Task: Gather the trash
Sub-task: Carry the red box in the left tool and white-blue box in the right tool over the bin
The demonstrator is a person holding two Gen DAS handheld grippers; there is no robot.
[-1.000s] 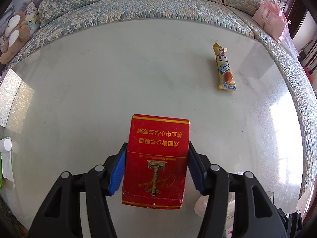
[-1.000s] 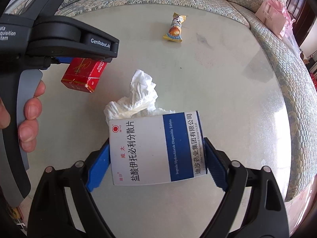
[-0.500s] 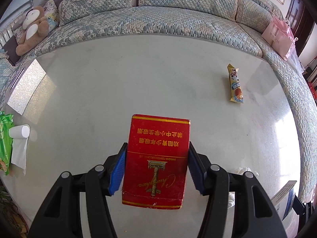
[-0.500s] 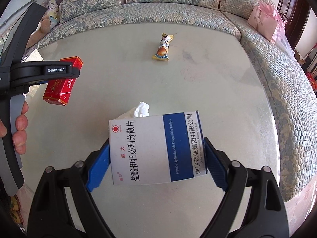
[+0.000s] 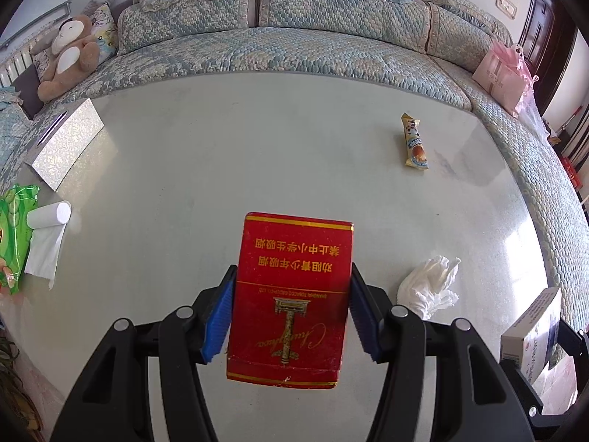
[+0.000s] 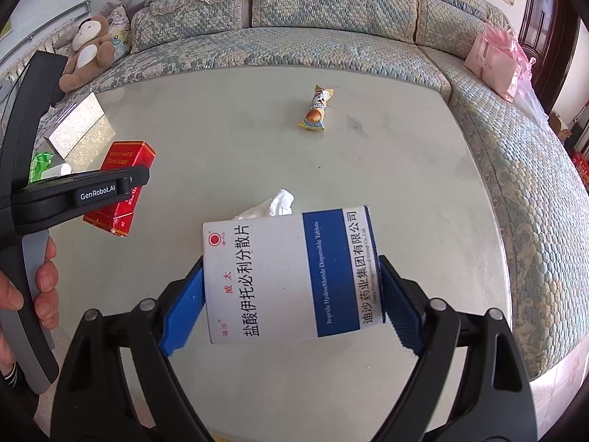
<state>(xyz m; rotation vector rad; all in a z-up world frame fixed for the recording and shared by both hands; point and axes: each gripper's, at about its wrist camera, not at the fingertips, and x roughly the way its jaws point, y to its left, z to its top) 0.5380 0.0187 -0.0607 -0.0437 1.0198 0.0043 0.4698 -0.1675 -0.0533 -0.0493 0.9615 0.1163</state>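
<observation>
L gripper: blue pads pinch a red cigarette pack by its long sides; pack lifted clear of the table, gold print upside down in the L wrist view.
R gripper: jaws wide but clamped on a white/blue medicine box, pads on its short ends; box tilted a bit, off the table.
Table: pale, glossy, round-edged; sofa wraps its far rim.
Snack wrapper: yellow, lying flat on the table at approx 1 o'clock from the red pack, well apart.
Crumpled tissue: white, on the table at 3 o'clock of the pack, just beside the R-hand finger of the L gripper; in the R wrist view only its top peeks out at 12 o'clock behind the med box.
Paper roll: 9 o'clock, partly unrolled, next to a green packet.
Silver box: 10 o'clock, near table edge.
Teddy bear: on sofa, 11 o'clock.
Pink bag: on sofa, 2 o'clock.
Person's hand: fingers wrapped on the L gripper's grey handle, 9 o'clock in the R wrist view.
</observation>
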